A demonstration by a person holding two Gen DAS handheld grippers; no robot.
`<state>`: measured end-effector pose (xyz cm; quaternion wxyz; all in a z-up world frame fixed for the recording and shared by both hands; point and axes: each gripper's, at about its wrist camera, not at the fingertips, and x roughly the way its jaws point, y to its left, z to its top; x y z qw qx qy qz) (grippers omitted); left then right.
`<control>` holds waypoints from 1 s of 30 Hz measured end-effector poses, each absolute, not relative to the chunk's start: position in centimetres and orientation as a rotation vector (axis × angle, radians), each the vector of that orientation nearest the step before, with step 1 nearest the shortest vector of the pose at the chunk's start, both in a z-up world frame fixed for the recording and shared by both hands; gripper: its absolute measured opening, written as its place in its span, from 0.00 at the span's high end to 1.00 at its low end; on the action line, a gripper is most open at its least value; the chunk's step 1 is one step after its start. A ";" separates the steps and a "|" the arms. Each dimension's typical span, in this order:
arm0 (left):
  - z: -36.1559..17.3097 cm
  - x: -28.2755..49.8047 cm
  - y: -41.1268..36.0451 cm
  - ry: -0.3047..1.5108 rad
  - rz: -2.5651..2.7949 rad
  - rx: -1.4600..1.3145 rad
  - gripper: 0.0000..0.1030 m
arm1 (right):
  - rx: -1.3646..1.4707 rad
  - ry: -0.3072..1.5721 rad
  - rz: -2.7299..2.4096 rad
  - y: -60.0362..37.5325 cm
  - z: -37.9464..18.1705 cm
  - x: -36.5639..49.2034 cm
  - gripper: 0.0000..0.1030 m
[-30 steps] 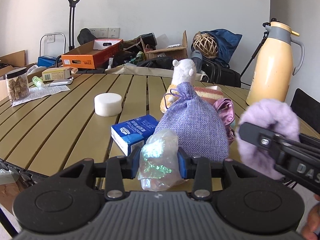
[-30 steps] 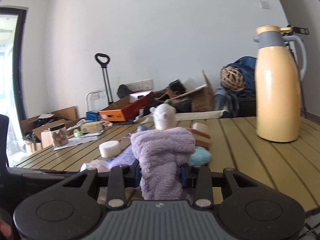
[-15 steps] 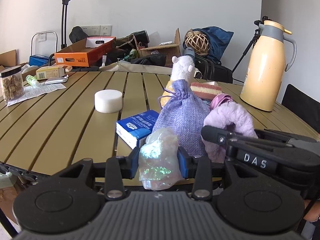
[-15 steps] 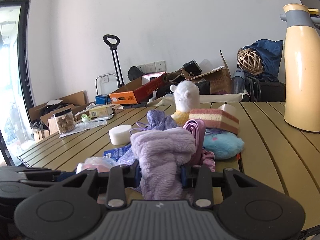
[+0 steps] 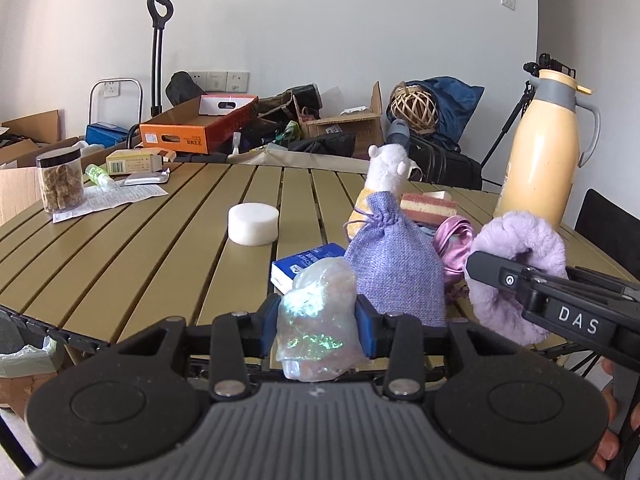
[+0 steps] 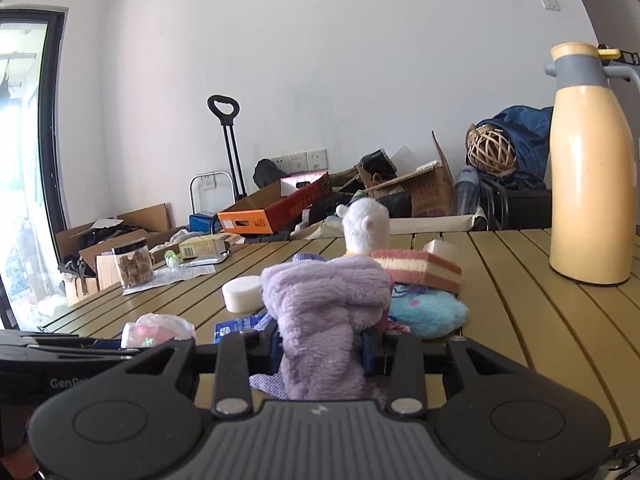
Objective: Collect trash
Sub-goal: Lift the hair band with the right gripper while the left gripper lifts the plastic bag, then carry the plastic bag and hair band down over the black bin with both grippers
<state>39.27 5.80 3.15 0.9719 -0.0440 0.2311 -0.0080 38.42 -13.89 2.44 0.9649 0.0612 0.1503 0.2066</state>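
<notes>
Left wrist view: the carry step is in hand, judging by the load; the left tool (image 5: 318, 320) is pinching a crumpled iridescent plastic wrapper (image 5: 318, 316), which sits between both blue pads at the near edge of the worktop (image 5: 120, 256), in front of a lilac drawstring pouch (image 5: 394, 268) and a blue tissue pack (image 5: 306, 264). At the lower left, beside the worktop edge, a lined bin (image 5: 24, 356) is partly visible; the next move probably calls for taking the wrapper over it before the pads part. Right wrist view: the right tool (image 6: 322, 348) is clamped on a fluffy purple scrunchie (image 6: 326, 312), which rises upright between the pads and hides part of the worktop behind it; whether this item counts as trash cannot be told
</notes>
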 end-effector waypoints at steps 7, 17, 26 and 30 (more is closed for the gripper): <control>3.2 36.1 5.3 0.477 -0.023 -0.098 0.62 | 0.125 0.326 0.422 -14.8 2.5 35.1 0.66; 2.0 31.8 5.1 0.523 -0.026 -0.087 0.62 | 0.117 0.407 0.422 -15.6 0.5 30.2 0.66; -0.5 29.1 4.6 0.600 -0.019 -0.054 0.62 | 0.105 0.518 0.413 -15.9 -2.1 27.2 0.66; -2.2 28.4 4.6 0.652 -0.012 -0.045 0.62 | 0.100 0.577 0.405 -16.0 -3.4 26.3 0.66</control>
